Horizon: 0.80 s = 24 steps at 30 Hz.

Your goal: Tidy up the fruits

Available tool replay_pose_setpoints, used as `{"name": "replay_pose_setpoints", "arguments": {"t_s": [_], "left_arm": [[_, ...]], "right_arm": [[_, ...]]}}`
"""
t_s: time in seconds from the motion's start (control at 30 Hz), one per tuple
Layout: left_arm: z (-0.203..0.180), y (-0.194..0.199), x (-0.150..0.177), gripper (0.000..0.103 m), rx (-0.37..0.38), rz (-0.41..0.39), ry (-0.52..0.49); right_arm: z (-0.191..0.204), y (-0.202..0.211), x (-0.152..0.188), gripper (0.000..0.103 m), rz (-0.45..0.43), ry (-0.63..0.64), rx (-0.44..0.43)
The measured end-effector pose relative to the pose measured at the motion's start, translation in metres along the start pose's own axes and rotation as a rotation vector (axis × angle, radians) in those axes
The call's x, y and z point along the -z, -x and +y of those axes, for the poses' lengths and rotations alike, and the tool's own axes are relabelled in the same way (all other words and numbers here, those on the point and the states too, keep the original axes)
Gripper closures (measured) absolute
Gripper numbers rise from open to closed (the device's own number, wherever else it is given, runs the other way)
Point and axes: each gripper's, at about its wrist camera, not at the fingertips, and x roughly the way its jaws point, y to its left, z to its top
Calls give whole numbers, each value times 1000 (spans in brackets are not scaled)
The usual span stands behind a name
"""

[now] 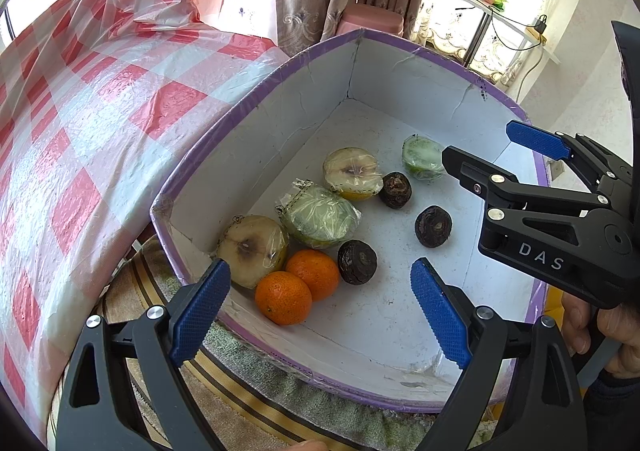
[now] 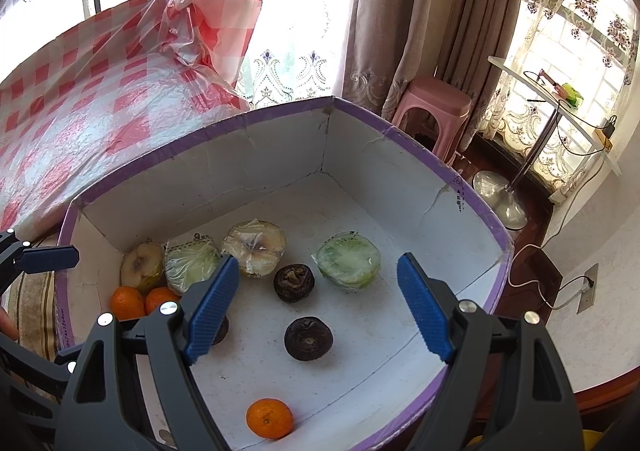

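Hovering spread and empty, the left gripper (image 1: 320, 307) and right gripper (image 2: 318, 307) are held over the box (image 2: 280, 155); the lone orange (image 2: 269, 419) by its near wall is best approached squarely, pads astride, then closed gently
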Motion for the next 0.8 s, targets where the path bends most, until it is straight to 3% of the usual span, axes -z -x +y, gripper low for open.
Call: {"name": "replay_pose_setpoints", "arguments": {"t_s": [0.53, 0.67, 0.8], "left_arm": [[-13, 3, 3, 14, -15, 7, -61], [0, 25, -2, 14, -24, -21, -24], [46, 78, 1, 14, -42, -90, 88]], "right_arm": [[-2, -1, 1, 22, -4, -6, 0], [3, 12, -4, 22, -32, -3, -14], [30, 34, -12, 11, -67, 51, -74]]}}
